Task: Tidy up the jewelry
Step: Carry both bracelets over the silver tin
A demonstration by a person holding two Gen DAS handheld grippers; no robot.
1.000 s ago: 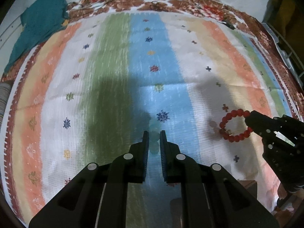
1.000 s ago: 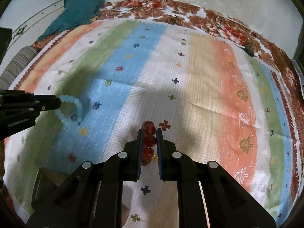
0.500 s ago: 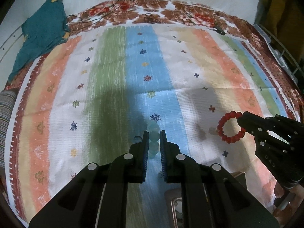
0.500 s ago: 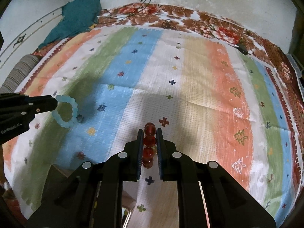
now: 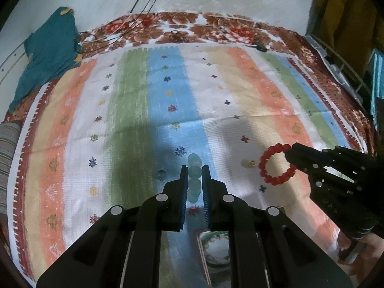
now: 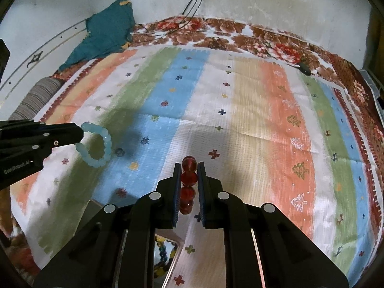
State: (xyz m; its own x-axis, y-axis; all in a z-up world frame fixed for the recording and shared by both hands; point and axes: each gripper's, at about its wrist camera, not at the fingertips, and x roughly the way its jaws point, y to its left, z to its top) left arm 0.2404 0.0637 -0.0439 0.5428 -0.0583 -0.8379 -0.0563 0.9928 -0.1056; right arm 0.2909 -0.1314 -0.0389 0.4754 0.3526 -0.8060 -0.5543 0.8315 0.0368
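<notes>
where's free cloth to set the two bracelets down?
Bare: the middle and far stripes of the striped cloth, up to the floral border with its cables. Crowded: near edge, a box with beads under the right tongs, and a loose bead beside the left tongs.

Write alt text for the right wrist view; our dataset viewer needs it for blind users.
The right claw grips a red bead bracelet above a striped bedspread. At left, the left claw holds a pale blue bead bracelet.

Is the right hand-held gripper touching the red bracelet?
Touching. The right wrist view shows the red bracelet pinched between the right hand-held gripper fingers.
</notes>
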